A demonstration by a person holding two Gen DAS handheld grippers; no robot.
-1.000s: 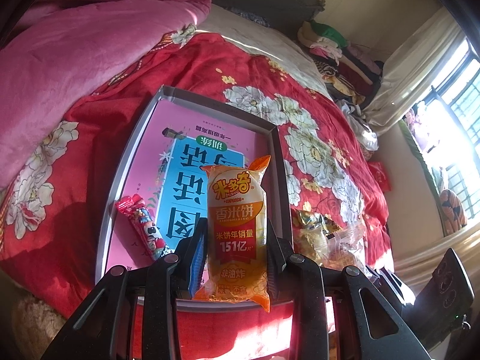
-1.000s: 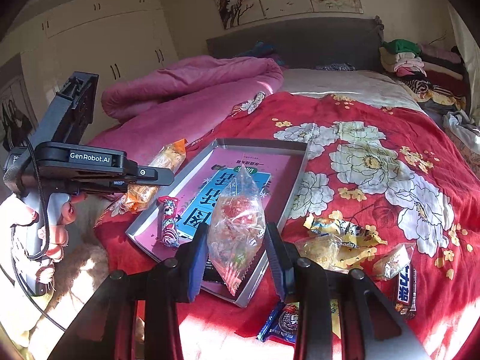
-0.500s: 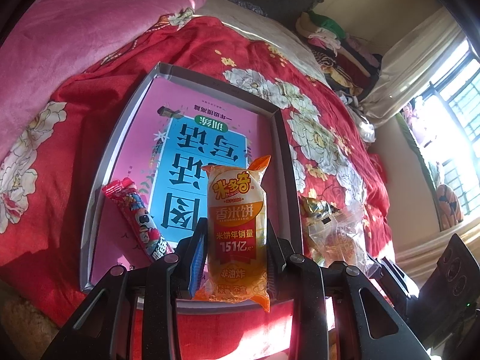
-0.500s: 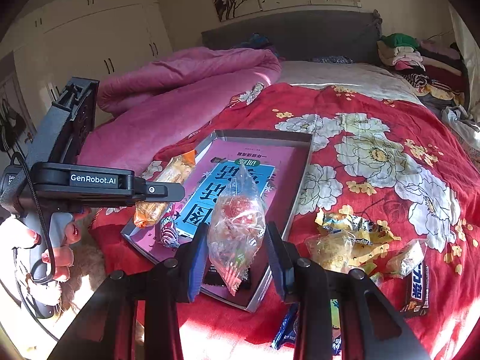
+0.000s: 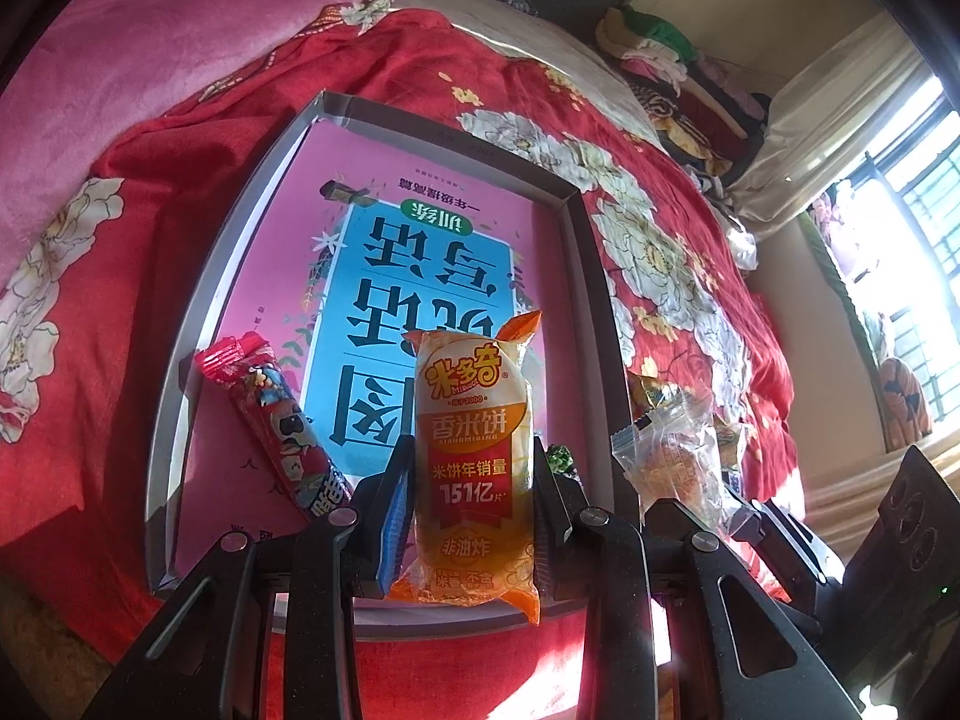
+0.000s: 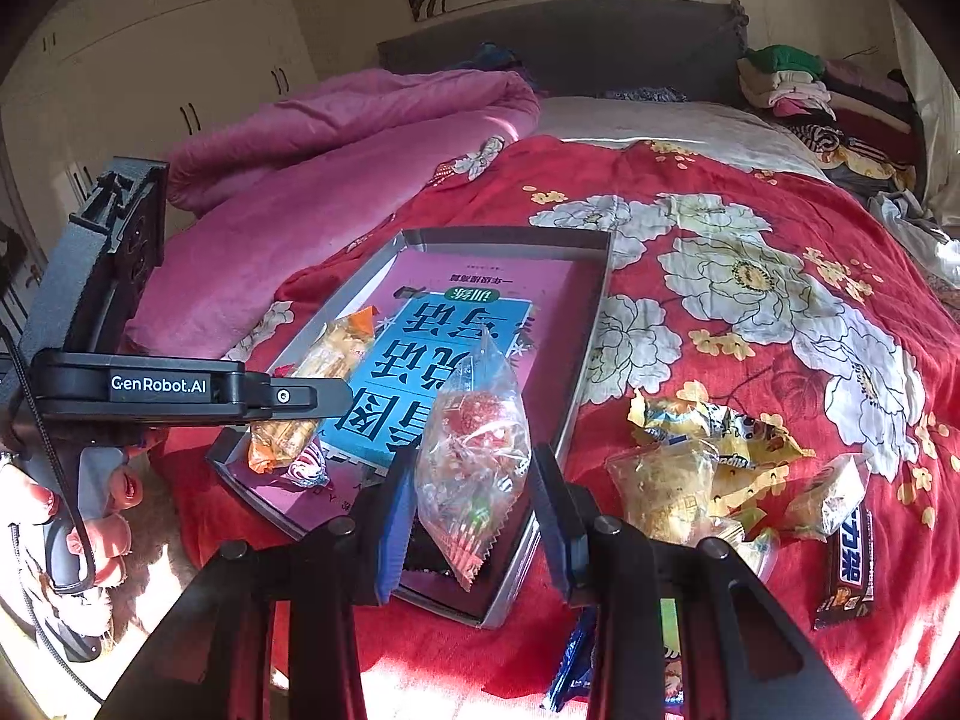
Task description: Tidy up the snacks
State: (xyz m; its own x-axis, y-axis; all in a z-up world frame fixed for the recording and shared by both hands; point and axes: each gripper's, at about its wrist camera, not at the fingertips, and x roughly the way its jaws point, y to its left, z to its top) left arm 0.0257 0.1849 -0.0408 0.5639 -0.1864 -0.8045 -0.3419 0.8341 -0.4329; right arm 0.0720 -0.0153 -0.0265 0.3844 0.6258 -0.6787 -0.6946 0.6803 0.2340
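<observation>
The box (image 5: pixel 591 312) is a shallow grey cardboard tray with low walls, sitting on the bed near its front edge, and most of its floor is open: just a pink and blue printed sheet (image 5: pixel 420 264) lying flat in there. A red stick pack (image 5: pixel 276 420) lies along the left wall at the near end, so the middle and far half are free. The left gripper (image 5: pixel 474 483) has its jaws clamped on an orange rice cracker pack (image 5: pixel 474 456), glossy plastic, held upright over the near end of the box. The right gripper (image 6: pixel 474 492) is clamped on a clear crinkly bag (image 6: pixel 474 450) with red sweets inside, hanging over the box's near right corner. In the right view the left gripper (image 6: pixel 300 399) reaches in from the left side, a hand (image 6: pixel 36 498) on its grip. To the right of the box there's a loose pile (image 6: pixel 708 456) of yellow and clear wrappers on the quilt (image 6: pixel 750 276), plus a dark bar (image 6: pixel 846 564) further right and a blue pack (image 6: pixel 570 660) near the bed edge. The quilt is red with big white flowers, a bit rumpled. A fluffy pink blanket (image 6: pixel 336 138) is bunched up at the back left, folded clothes (image 6: pixel 804 84) are stacked at the far right by the headboard, and strong sun comes in.
</observation>
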